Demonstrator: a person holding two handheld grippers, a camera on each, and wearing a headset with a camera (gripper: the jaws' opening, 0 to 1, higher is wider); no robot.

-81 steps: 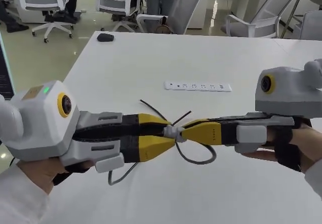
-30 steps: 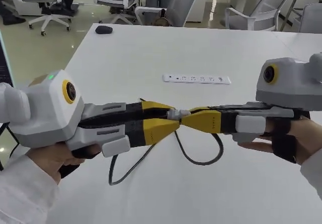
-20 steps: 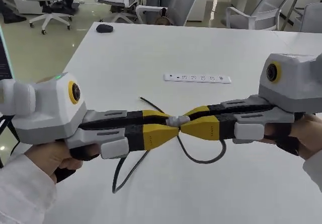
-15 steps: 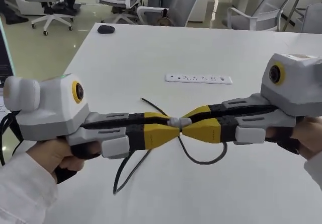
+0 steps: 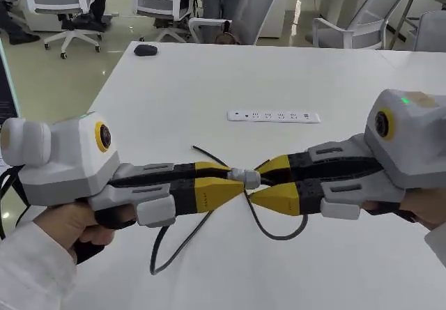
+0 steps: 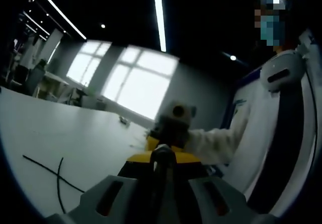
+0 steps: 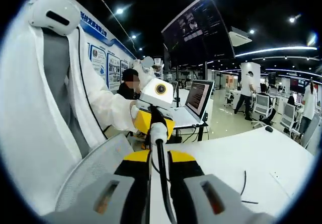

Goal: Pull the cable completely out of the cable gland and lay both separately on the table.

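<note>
Surface (image 5: 334, 73) spreads white under both grippers, which meet tip to tip above it. The left gripper (image 5: 238, 182) is clamped on the grey gland (image 5: 245, 177) — the right gripper (image 5: 256, 182) pinches the dark cable (image 5: 275, 235) just beside it, slack looping down to the surface.

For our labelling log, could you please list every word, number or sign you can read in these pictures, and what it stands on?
Nothing can be read for certain.
Wall posters: print too small and blurred.
Blue wall banner: white characters, too blurred.
Hanging monitor and laptop screen: content too small.
Power strip: no legible marking.
</note>
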